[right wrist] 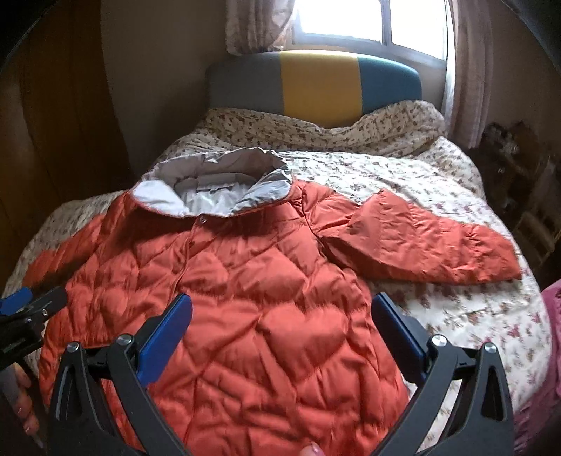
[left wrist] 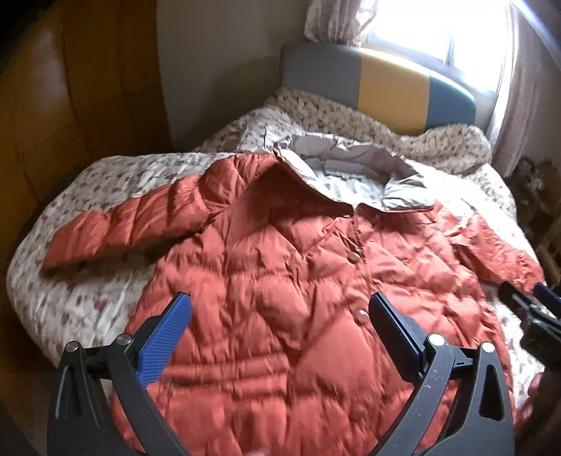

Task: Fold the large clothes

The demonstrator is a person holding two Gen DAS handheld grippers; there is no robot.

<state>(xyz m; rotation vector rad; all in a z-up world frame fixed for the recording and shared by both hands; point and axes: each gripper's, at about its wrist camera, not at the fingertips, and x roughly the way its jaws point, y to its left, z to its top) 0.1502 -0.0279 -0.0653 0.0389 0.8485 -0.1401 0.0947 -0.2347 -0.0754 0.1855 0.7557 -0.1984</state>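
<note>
An orange quilted puffer jacket with a grey collar lies front up and buttoned on the floral bedspread. Its sleeves spread out: one to the left, the other to the right. My left gripper hovers open over the jacket's lower front, nothing between its fingers. My right gripper hovers open over the jacket's right half. Each gripper shows at the edge of the other view: the right gripper, the left gripper.
The bed has a grey, yellow and teal headboard under a bright window with curtains. A brown wardrobe stands left of the bed. Dark cluttered shelves stand to the right. A hand holds the left gripper.
</note>
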